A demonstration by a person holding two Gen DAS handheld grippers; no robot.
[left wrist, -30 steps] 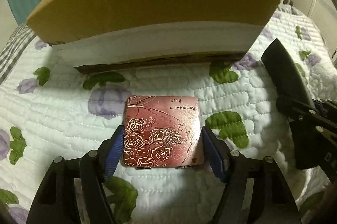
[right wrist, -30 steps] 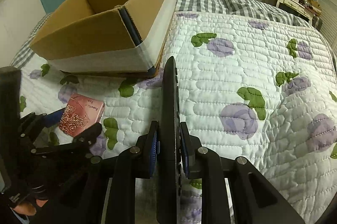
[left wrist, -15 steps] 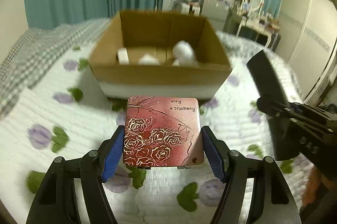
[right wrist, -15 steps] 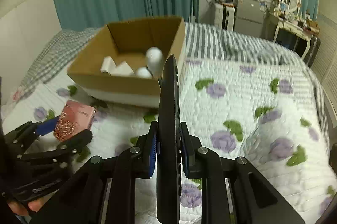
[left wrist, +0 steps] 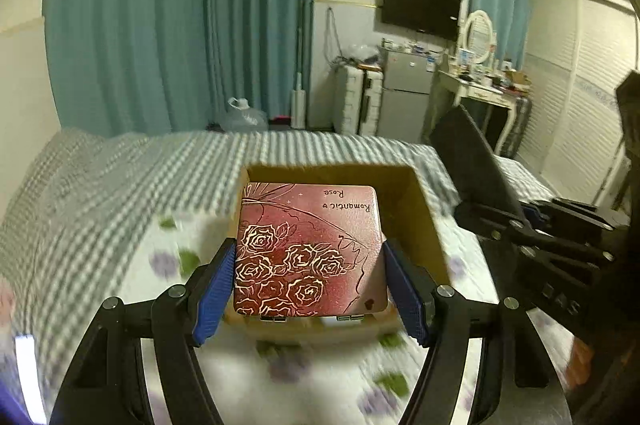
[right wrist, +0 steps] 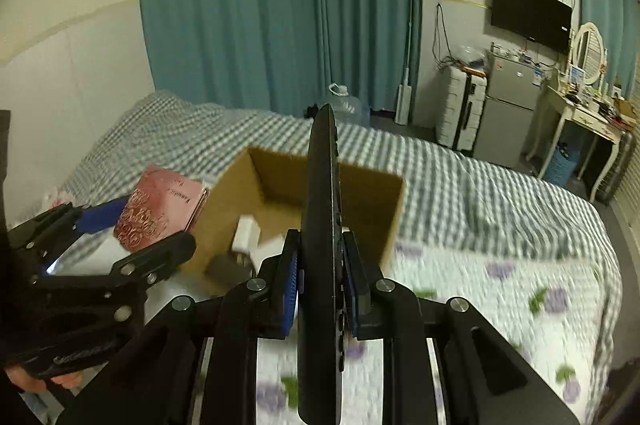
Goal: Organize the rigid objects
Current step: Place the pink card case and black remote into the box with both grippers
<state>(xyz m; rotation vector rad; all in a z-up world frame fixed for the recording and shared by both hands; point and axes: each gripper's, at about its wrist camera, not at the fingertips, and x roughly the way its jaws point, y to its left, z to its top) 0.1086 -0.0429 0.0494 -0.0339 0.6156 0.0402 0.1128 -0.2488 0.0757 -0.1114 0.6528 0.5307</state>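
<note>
My left gripper [left wrist: 310, 285] is shut on a flat red tin with gold roses [left wrist: 310, 249] and holds it in the air over the open cardboard box [left wrist: 424, 221]. The tin also shows in the right wrist view [right wrist: 160, 209], at the box's left rim [right wrist: 224, 193]. My right gripper [right wrist: 322, 285] is shut on a long black remote control [right wrist: 322, 225], held edge-up above the box's near side. The remote shows at the right in the left wrist view [left wrist: 468, 161]. White objects and a dark cylinder [right wrist: 228, 267] lie inside the box.
The box stands on a bed with a floral quilt [right wrist: 500, 289] and a grey checked sheet [right wrist: 460, 177]. Teal curtains [right wrist: 260, 5], a water jug [right wrist: 344, 105], a small fridge [right wrist: 508, 113] and a dressing table [right wrist: 580, 117] stand beyond the bed.
Both grippers have risen and tilted up with their objects. The views now look down on the box from higher, and the tin sits over the box opening.
</note>
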